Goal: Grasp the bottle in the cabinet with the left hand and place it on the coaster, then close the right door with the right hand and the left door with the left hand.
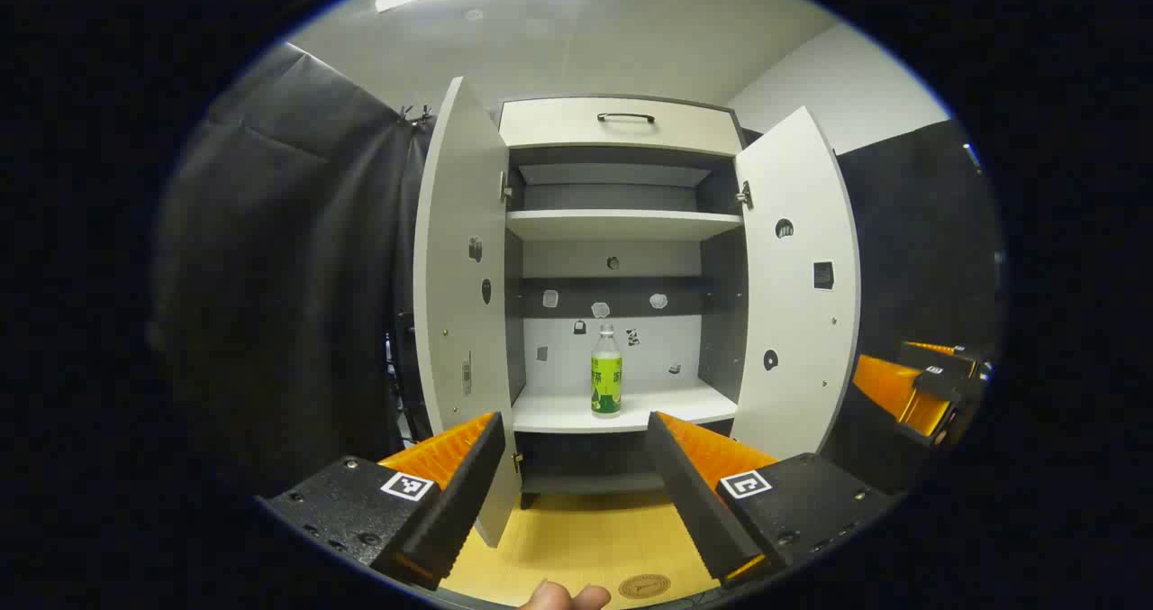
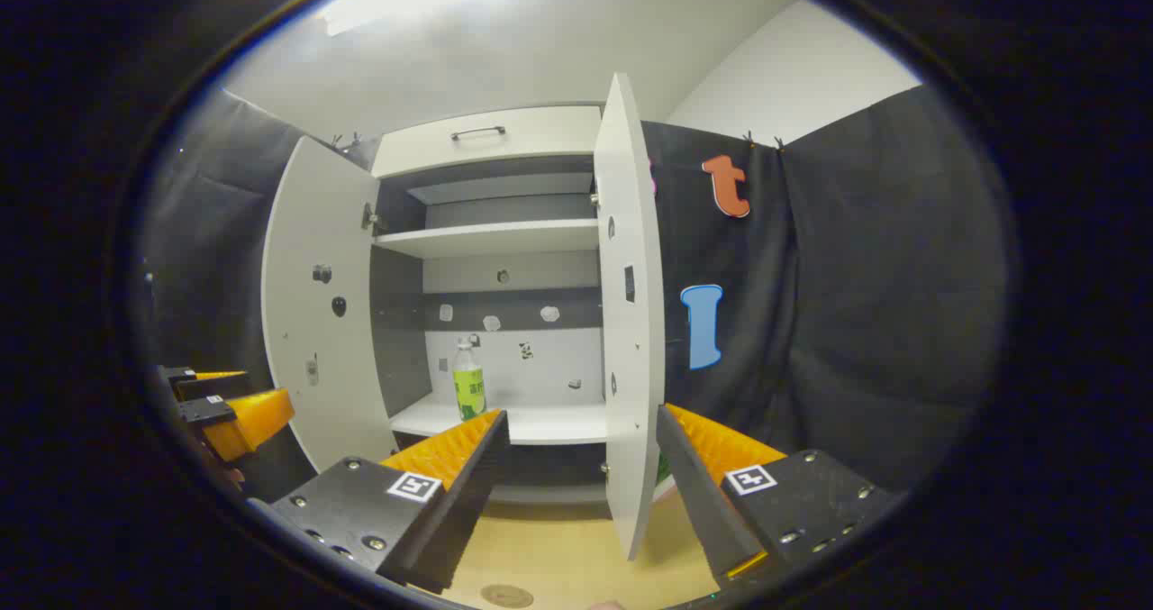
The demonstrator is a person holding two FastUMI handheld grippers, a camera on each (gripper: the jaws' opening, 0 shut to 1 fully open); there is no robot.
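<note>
The cabinet (image 1: 621, 123) fills the centre of the left gripper view, a pale body with a handled drawer front at the top and shelves below. Both doors are swung open: the left door (image 1: 459, 322) stands left of centre, the right door (image 1: 797, 304) right of centre. In the right gripper view the right door (image 2: 630, 322) is seen nearly edge-on in mid-frame, with the left door (image 2: 315, 322) toward the left.

The yellow table (image 1: 576, 538) runs along the bottom of the frame beneath the cabinet.

The left tool (image 1: 576, 466) sits at lower centre with its fingers spread wide and nothing between them. The right tool (image 2: 581, 466) is likewise wide apart and empty, its fingers either side of the right door's lower edge without touching it.

The bottle (image 1: 606, 371) stands upright on the lower shelf, green-labelled, above the gap of the left tool and well beyond it. From the right gripper view the bottle (image 2: 467, 380) appears left of centre.

The coaster (image 1: 644, 586), a small round disc, lies on the table at the bottom edge, right beside a fingertip (image 1: 563, 596).
</note>
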